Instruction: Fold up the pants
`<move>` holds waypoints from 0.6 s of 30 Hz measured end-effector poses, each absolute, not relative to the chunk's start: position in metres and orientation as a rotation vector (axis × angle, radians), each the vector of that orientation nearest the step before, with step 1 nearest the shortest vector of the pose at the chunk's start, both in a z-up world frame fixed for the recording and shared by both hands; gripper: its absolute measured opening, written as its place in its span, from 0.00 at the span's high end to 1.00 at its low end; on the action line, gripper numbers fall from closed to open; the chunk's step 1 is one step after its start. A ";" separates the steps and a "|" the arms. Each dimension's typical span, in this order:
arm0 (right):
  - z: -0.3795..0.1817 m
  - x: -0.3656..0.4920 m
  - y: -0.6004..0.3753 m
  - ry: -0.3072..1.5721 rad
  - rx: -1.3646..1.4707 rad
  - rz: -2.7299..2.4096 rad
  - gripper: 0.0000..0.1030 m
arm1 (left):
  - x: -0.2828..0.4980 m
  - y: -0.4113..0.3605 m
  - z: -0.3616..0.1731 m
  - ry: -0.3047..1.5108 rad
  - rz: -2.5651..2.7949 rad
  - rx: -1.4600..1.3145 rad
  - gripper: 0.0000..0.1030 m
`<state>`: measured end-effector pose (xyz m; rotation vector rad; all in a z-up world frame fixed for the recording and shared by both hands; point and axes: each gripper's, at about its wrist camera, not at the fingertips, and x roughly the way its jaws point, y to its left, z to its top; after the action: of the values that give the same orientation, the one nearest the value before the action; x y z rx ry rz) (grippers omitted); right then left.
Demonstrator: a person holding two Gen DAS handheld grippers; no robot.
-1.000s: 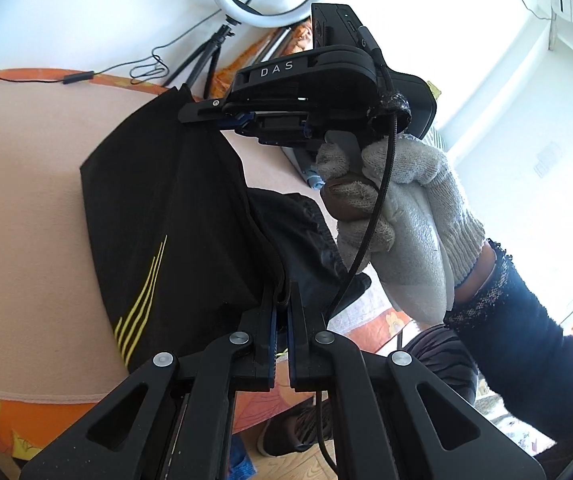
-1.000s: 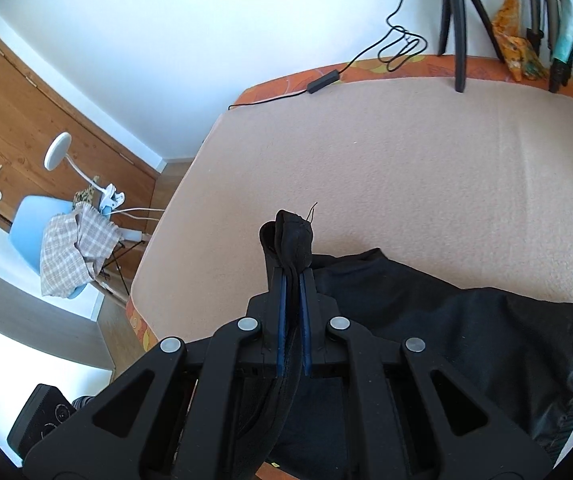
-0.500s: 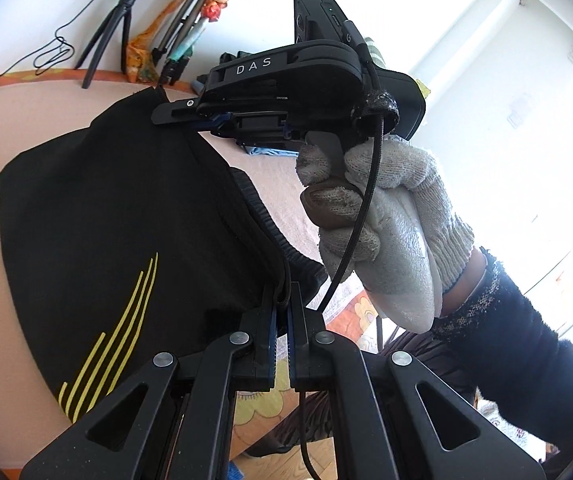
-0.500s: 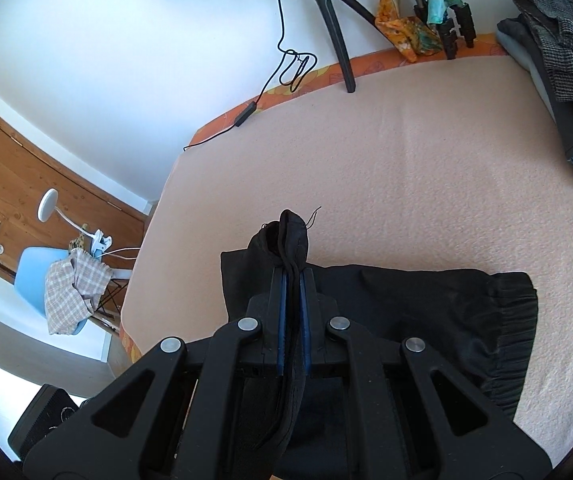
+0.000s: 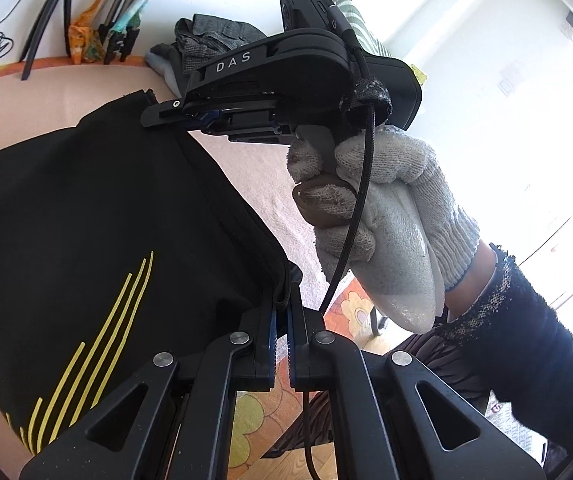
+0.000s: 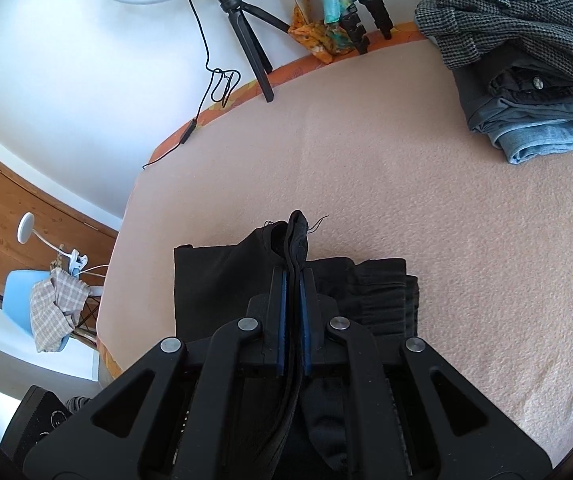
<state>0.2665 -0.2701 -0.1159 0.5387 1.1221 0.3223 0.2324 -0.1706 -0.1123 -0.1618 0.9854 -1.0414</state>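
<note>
Black pants (image 5: 86,220) with yellow stripes lie partly folded on a beige table (image 6: 406,160). My left gripper (image 5: 282,292) is shut on one edge of the pants near the table's front edge. My right gripper (image 6: 295,276) is shut on another bunched edge of the pants (image 6: 222,280), held above the folded part. In the left wrist view the right gripper (image 5: 154,110) shows at the far corner of the pants, held by a gloved hand (image 5: 370,208).
A stack of folded clothes (image 6: 526,72) lies at the table's far right. A ring light on a tripod (image 6: 246,32) and other tripod legs stand along the back edge. A blue chair (image 6: 26,304) with a checked cloth stands off to the left.
Both grippers have carried the pants' edge across the table toward the clothes stack. The pants now lie folded over, with the elastic waistband showing under the right gripper.
</note>
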 end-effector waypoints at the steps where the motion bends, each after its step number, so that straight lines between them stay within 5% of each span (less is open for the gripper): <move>1: -0.117 0.267 -0.274 1.121 0.542 0.318 0.93 | 0.234 -0.174 -0.114 0.987 -1.042 -0.157 0.98; 11: -0.131 0.271 -0.286 1.147 0.507 0.289 0.93 | 0.225 -0.188 -0.122 1.015 -1.054 -0.122 0.98; 14: -0.132 0.273 -0.286 1.143 0.484 0.285 0.93 | 0.221 -0.191 -0.124 1.043 -1.093 -0.126 0.87; 18: -0.131 0.271 -0.298 1.154 0.412 0.169 0.88 | 0.205 -0.189 -0.117 1.037 -1.137 -0.070 0.86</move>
<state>0.2713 -0.2976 -0.1310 0.4120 1.1544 0.1687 0.2047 -0.1885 -0.1169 -0.0698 1.0370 -1.1368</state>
